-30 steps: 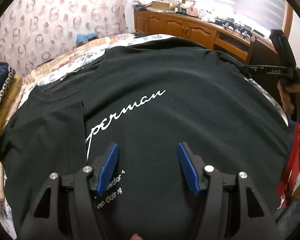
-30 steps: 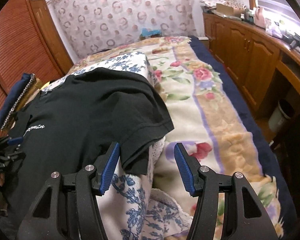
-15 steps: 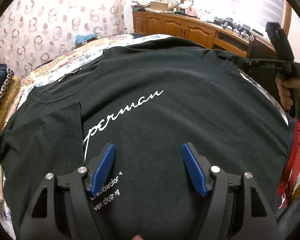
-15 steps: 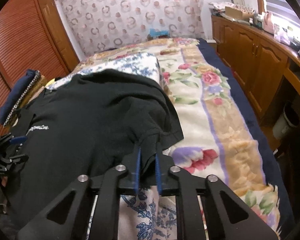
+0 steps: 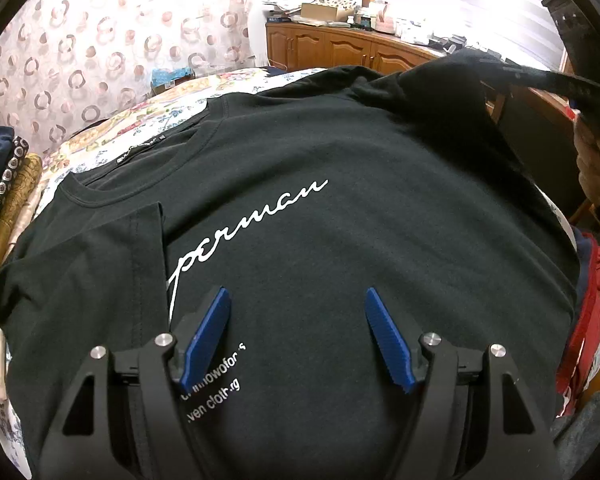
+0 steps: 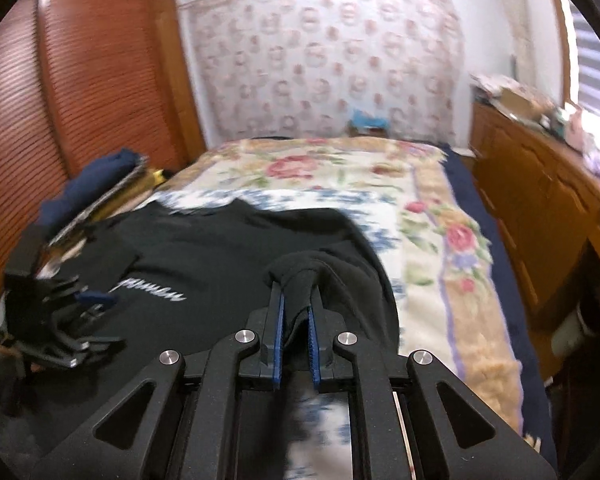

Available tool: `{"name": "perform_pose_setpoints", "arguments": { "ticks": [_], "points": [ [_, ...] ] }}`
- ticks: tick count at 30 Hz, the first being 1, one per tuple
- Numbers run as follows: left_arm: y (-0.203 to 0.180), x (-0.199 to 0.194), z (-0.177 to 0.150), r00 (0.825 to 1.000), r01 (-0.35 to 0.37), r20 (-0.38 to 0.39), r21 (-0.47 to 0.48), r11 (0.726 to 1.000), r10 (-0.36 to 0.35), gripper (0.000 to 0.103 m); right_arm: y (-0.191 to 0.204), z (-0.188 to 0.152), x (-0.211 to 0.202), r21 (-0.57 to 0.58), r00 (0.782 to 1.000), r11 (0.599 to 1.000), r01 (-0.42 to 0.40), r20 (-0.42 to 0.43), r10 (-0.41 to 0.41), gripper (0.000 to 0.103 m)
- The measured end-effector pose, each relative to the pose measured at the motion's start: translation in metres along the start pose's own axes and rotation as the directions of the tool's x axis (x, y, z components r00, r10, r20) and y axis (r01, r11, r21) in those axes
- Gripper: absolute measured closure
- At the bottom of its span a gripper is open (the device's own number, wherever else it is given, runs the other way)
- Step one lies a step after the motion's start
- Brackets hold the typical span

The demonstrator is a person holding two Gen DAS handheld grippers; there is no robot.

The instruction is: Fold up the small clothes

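one black T-shirt [image 5: 340, 184]; two hand-held grippers, left hand-held gripper [image 5: 296, 336], right hand-held gripper [image 6: 296, 312]; one bed [image 6: 440, 216]

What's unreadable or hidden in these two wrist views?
- Left wrist: the black T-shirt print starts under its folded left sleeve; the small text sits behind the left gripper.
- Left wrist: window glare washes out the cabinet top.
- Right wrist: motion blur; the hem beyond the right gripper is hidden.

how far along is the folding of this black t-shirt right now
Early stage. Done: one sleeve already lies folded over the chest of the black t-shirt. In hand: the right gripper is shut on the other sleeve, lifted off the bed. The left gripper hovers open. Left: laying that sleeve in and folding the body.
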State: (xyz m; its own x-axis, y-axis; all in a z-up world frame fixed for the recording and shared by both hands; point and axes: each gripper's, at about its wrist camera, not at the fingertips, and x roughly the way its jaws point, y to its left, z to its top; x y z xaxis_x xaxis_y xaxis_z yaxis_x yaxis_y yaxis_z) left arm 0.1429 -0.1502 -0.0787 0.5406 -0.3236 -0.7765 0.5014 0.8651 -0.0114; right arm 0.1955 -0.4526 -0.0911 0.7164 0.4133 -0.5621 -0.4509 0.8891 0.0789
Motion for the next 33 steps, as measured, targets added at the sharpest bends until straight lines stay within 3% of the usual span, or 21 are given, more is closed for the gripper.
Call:
{"name": "perform_pose_setpoints", "arguments": {
  "ticks": [3,5,7,10,14,17,21,24,30,33],
  "points": [
    [0.000,0.000,0.000,1.000,0.002,0.001,-0.003,1.000,-0.002,0.032,0.015,-0.010,0.011,-0.026,0.998,0.999,-0.025,-0.056,0.023,0.092],
    [0.002,-0.002,0.000,1.000,0.000,0.007,-0.014,1.000,0.000,0.032,0.017,-0.019,0.016,-0.034,0.996,0.999,-0.003,-0.087,0.000,0.074],
    [0.005,-0.007,0.001,0.999,-0.004,0.031,-0.028,1.000,0.004,0.032,0.012,-0.024,0.013,-0.019,0.996,1.000,-0.003,-0.095,0.001,0.070],
    [0.011,-0.022,0.007,0.997,-0.007,0.083,-0.036,0.999,0.010,0.032,0.002,-0.032,-0.001,0.022,0.997,1.000,-0.007,-0.071,0.009,0.060],
    [0.014,-0.039,0.024,0.990,0.004,0.139,-0.028,1.000,0.000,0.032,-0.015,-0.038,-0.020,0.076,1.000,0.997,-0.002,-0.023,0.004,0.057],
    [0.012,-0.046,0.035,0.986,0.009,0.167,-0.006,1.000,-0.007,0.032,-0.030,-0.039,-0.013,0.102,0.999,0.994,0.029,-0.038,-0.025,0.057],
    [0.014,-0.050,0.045,0.981,0.007,0.195,0.002,1.000,-0.007,0.032,-0.042,-0.044,0.019,0.119,0.992,0.991,0.062,-0.118,-0.048,0.057],
    [0.016,-0.049,0.048,0.980,0.028,0.195,-0.006,1.000,-0.027,0.032,-0.044,-0.047,0.035,0.128,0.987,0.990,0.058,-0.157,-0.037,0.057],
    [0.025,-0.044,0.045,0.984,0.025,0.176,0.000,1.000,-0.025,0.032,-0.039,-0.049,0.053,0.094,0.975,0.988,0.121,-0.197,-0.100,0.062],
    [0.034,-0.041,0.044,0.985,0.036,0.169,-0.010,0.999,-0.034,0.032,-0.036,-0.049,0.053,0.088,0.976,0.990,0.114,-0.198,-0.095,0.080]
  ]
}}
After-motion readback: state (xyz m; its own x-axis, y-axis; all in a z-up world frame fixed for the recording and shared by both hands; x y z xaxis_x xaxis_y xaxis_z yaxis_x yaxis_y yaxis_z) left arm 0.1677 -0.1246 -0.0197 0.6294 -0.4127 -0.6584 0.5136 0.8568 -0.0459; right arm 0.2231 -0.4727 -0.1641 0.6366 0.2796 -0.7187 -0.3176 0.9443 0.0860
